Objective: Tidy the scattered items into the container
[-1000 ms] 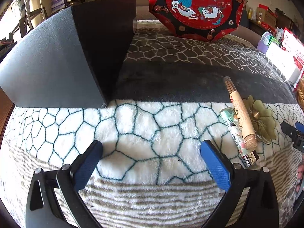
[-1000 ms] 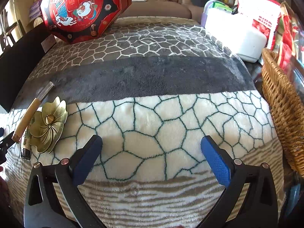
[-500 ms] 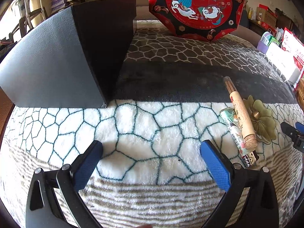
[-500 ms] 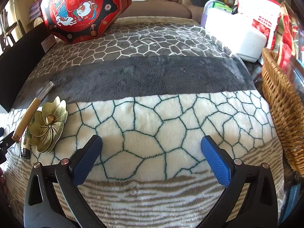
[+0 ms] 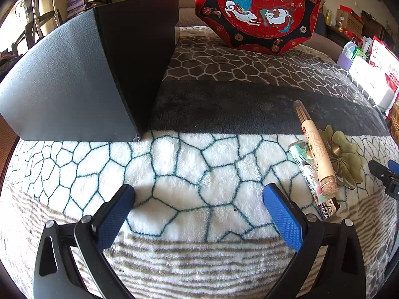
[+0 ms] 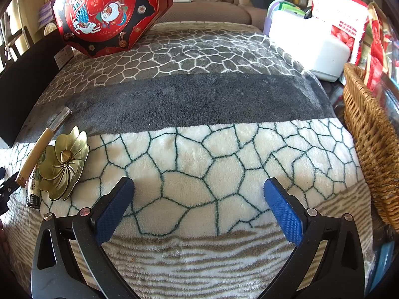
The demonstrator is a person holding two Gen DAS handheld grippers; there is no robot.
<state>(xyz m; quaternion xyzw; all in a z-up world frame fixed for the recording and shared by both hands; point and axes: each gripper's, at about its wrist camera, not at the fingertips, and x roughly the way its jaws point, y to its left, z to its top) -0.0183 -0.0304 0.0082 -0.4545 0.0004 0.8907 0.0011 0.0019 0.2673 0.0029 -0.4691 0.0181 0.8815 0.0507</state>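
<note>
A black box (image 5: 74, 84) stands at the left on the patterned blanket (image 5: 199, 154). To the right lie a corked incense tube (image 5: 318, 148), a patterned lighter (image 5: 308, 174) beside it and a brass lotus holder (image 5: 345, 155). My left gripper (image 5: 199, 209) hovers open over bare blanket, left of these items. In the right wrist view the brass lotus holder (image 6: 63, 168), incense tube (image 6: 37, 150) and lighter (image 6: 33, 191) lie at the far left. My right gripper (image 6: 199, 209) is open above the blanket (image 6: 212, 154), nothing between its fingers.
A red octagonal gift box (image 5: 256, 10) leans at the back; it shows as the gift box (image 6: 109, 12) in the right view. A white container (image 6: 309, 42) and wicker basket (image 6: 369, 134) stand along the right edge. A sofa (image 6: 212, 7) sits behind.
</note>
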